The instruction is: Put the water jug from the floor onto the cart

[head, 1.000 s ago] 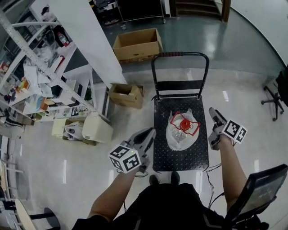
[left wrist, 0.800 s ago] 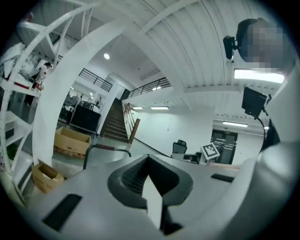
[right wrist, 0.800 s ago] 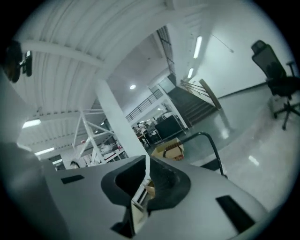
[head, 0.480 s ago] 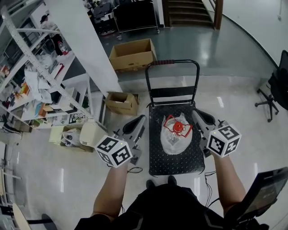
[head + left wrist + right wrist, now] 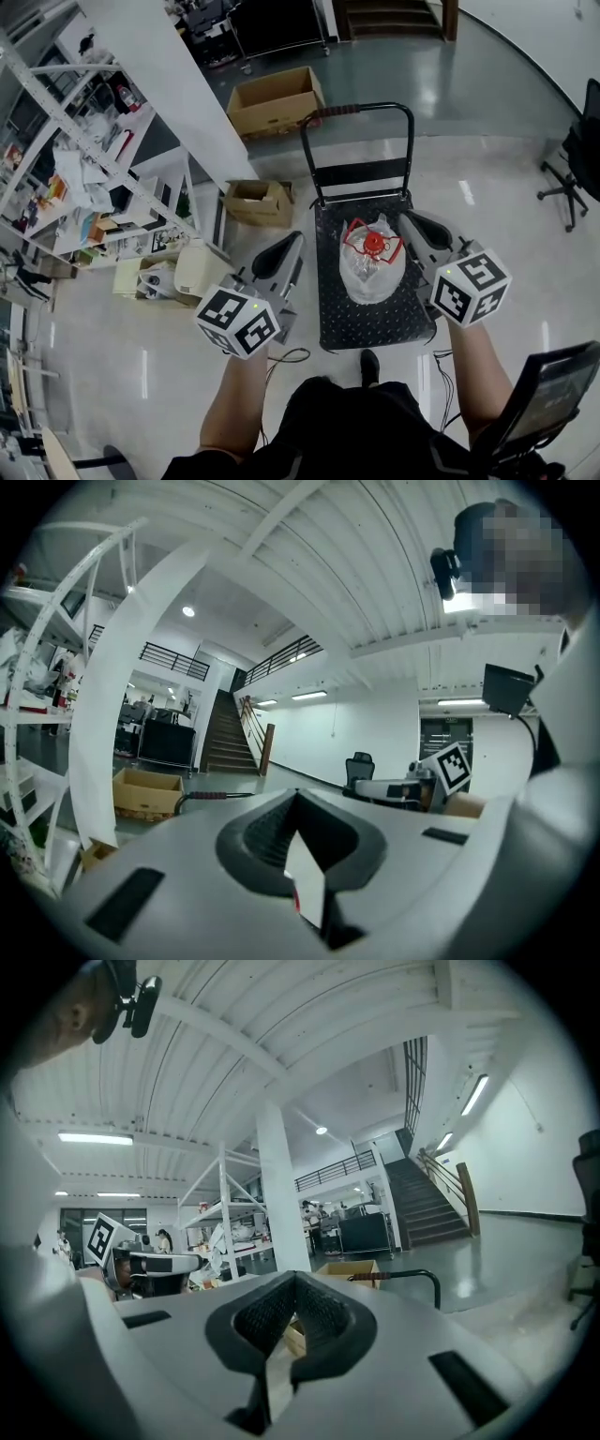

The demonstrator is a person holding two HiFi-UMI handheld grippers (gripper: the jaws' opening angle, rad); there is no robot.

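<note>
Raised since a second ago: left gripper (image 5: 284, 251) and right gripper (image 5: 419, 228), jaws of each pressed together, nothing held. Water jug (image 5: 373, 264) is set between them on cart (image 5: 375, 323) deck. Cardboard box (image 5: 277, 98) is seen far behind.

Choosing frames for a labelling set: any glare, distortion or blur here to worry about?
Head view: fisheye bends the shelving, lamp streaks glare on the glossy floor, yet the jug on the cart is sharp. Left gripper view: dark round vignette, mosaic patch top right. Right gripper view: same vignette, curved ceiling lines.
</note>
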